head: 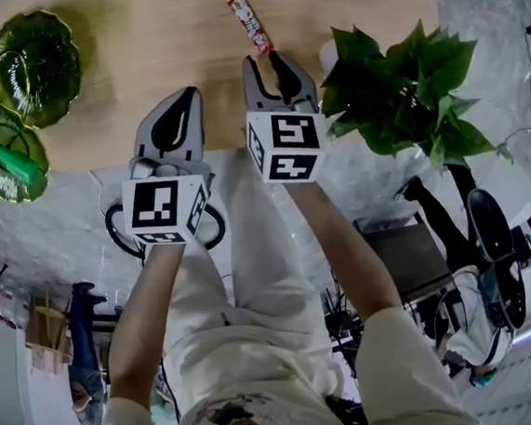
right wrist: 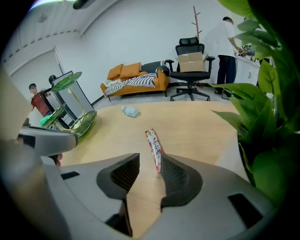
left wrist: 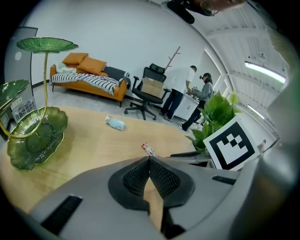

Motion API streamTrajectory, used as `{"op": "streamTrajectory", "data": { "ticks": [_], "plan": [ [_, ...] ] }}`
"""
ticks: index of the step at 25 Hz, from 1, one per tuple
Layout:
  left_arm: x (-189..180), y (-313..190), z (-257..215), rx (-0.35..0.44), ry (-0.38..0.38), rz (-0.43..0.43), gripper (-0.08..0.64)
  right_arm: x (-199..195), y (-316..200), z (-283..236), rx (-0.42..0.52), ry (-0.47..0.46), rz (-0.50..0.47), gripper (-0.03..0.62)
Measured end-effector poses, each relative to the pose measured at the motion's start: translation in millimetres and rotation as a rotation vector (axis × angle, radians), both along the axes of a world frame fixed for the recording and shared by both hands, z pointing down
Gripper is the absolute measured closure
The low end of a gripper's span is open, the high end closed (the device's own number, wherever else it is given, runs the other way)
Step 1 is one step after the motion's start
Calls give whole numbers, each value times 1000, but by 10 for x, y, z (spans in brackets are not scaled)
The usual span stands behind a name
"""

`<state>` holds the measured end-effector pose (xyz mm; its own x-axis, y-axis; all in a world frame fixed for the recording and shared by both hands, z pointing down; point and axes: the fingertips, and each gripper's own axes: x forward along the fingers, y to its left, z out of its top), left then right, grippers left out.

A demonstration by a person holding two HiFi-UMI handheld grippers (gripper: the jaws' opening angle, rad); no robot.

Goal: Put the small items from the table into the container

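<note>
Both grippers are held over a light wooden table point(head: 140, 69). The right gripper point(right wrist: 150, 161) is seen with its jaws apart, and nothing is clamped by them; a red-and-white snack stick point(right wrist: 154, 149) is laid flat on the wood with its near end reaching into the gap, right beside the inner face of the right-hand pad, while the other pad is kept clear of it. In the head view the same stick point(head: 250, 23) is found just ahead of that gripper's tips point(head: 265, 59). The left gripper point(left wrist: 149, 159) is shown with its jaws brought together at the tips, and nothing is held between them; it is poised beside the right one point(head: 187, 95), nearer the table's edge. A small pale blue packet point(left wrist: 115, 123) is left farther out on the wood, well apart from both grippers. A tiered stand of green leaf-shaped dishes point(head: 31, 54) is placed at the table's left end, and a green object point(head: 20, 165) is seen lying in one dish. A leafy potted plant point(head: 403, 91) is stood at the right.
</note>
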<state>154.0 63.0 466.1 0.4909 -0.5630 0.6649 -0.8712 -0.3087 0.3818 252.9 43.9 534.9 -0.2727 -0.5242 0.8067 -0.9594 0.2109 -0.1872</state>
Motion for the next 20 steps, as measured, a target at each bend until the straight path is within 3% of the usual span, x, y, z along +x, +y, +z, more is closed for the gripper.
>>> {"op": "streamTrajectory", "data": {
  "ticks": [20],
  "plan": [
    [-117,-1,294,-29,7,-44,560,141,-21,498,-75,109,-21,425]
  ]
}}
